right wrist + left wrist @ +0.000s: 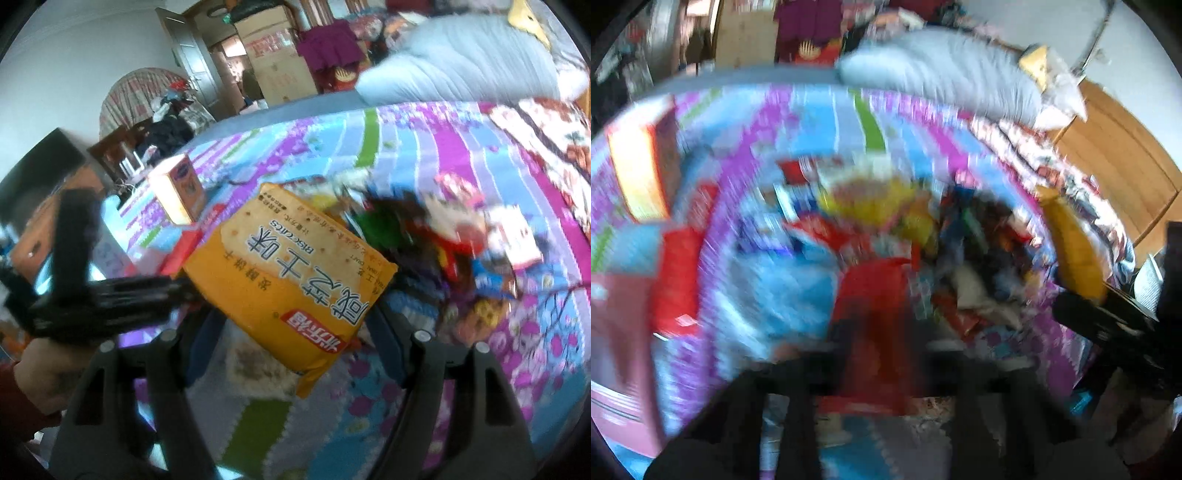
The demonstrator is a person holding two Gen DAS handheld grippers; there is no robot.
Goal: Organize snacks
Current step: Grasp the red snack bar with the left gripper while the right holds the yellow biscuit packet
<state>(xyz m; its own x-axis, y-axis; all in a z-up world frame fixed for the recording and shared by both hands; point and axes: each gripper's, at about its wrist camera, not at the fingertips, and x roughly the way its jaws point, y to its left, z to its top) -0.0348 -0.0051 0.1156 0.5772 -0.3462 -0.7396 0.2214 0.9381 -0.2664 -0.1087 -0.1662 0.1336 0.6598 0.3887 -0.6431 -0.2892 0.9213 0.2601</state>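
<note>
The right gripper (291, 295) pinches an orange biscuit pack (288, 284); the snack pile (443, 236) lies at two o'clock. The left gripper (875, 350) is pressed on a red packet (875, 295).

yellow biscuit packet (291, 280): 1 | upright snack box (180, 190): 1 | grey pillow (465, 66): 1

A home bedroom is shown: a bed (424, 155) covered by a patchwork quilt, a grey pillow (461, 66) upper right, a door (192, 62) upper left.
</note>
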